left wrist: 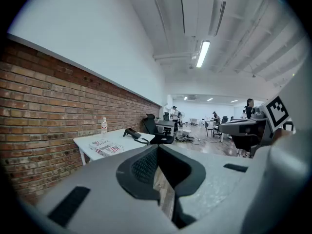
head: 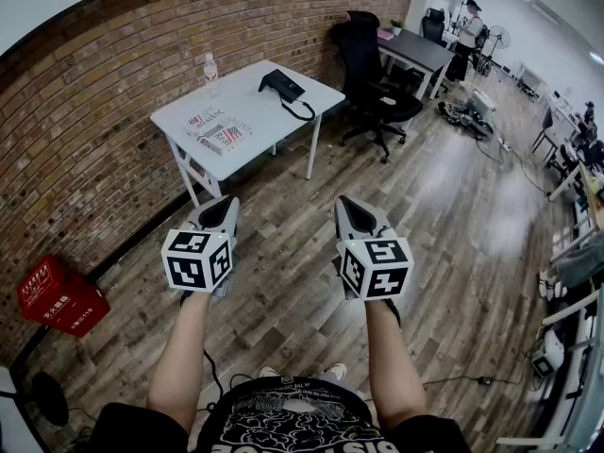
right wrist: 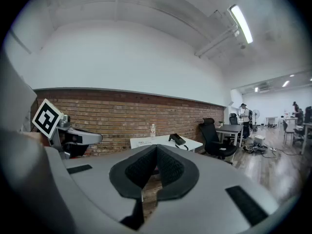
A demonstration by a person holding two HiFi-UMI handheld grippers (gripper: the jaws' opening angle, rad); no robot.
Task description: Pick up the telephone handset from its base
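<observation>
The black telephone (head: 281,86), handset resting on its base with a coiled cord, sits at the far right end of a white table (head: 255,111) by the brick wall. It shows small in the left gripper view (left wrist: 131,133) and in the right gripper view (right wrist: 176,139). Both grippers are held out side by side over the wooden floor, well short of the table. My left gripper (head: 223,203) (left wrist: 157,147) is shut with nothing in it. My right gripper (head: 350,203) (right wrist: 156,147) is also shut and empty, pointing towards the table.
A clear bottle (head: 209,67) and booklets (head: 219,130) share the table. A black office chair (head: 373,74) stands right of it. A red crate (head: 58,295) lies by the wall at left. Desks, gear and a person (head: 469,26) fill the far right.
</observation>
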